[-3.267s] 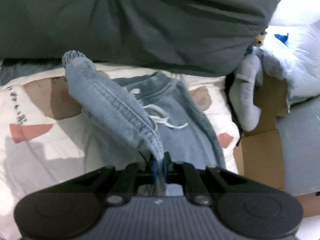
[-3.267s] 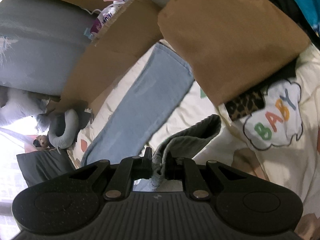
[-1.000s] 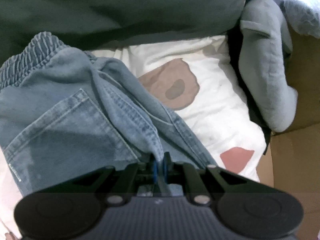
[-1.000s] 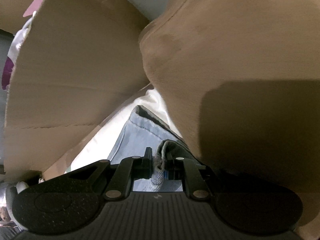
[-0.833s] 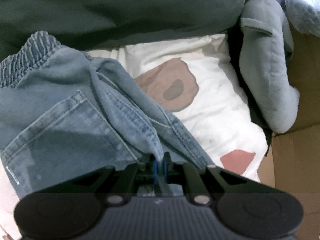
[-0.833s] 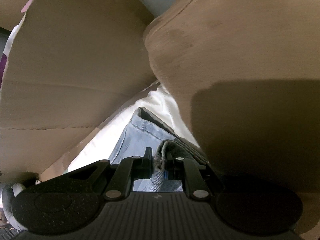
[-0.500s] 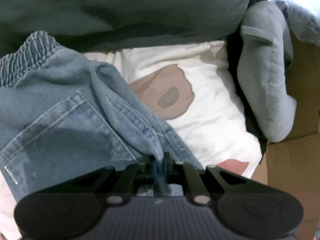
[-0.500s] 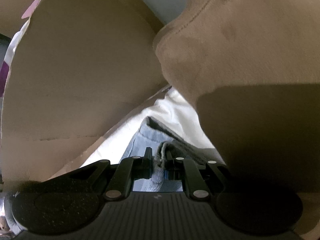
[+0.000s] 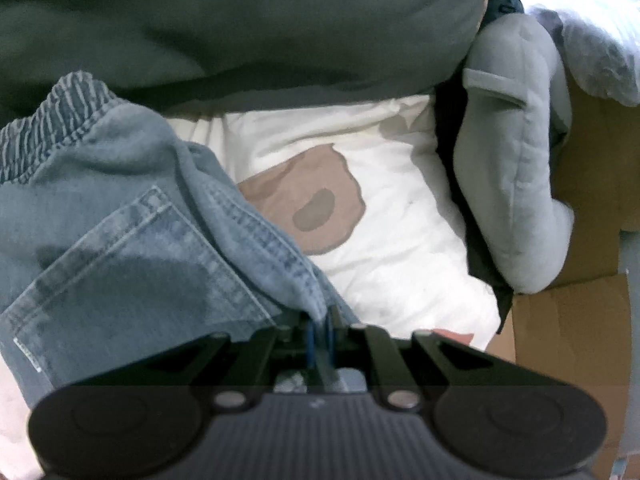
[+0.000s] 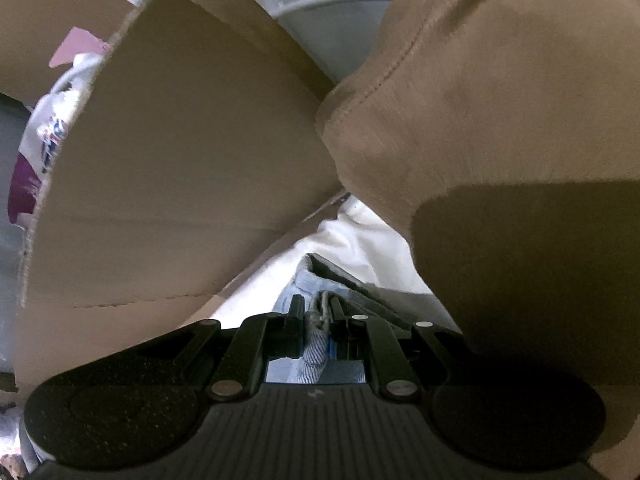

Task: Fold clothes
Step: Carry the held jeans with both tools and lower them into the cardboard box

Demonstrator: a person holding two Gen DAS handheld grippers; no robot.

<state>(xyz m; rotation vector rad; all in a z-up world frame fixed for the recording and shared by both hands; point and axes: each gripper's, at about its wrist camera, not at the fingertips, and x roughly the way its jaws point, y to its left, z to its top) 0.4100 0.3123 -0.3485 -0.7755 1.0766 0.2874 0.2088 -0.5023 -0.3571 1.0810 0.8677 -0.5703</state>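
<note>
A dark grey duvet (image 9: 240,28) and a cardboard flap (image 10: 180,184) loom ahead of the tools, above the white printed sheet (image 9: 380,208) where the blue jeans (image 9: 120,240) lie. Soft, fairly heavy denim, they should drape and sag, best held at seams or hems. The left gripper (image 9: 319,322), angled steeply down, is clamped on a stitched fold; the right gripper (image 10: 318,320), similarly tilted, pinches a frayed denim edge.

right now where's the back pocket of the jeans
In the left wrist view, the back pocket faces up on the jeans at lower left, just left of the left gripper and below the elastic waistband.
</note>
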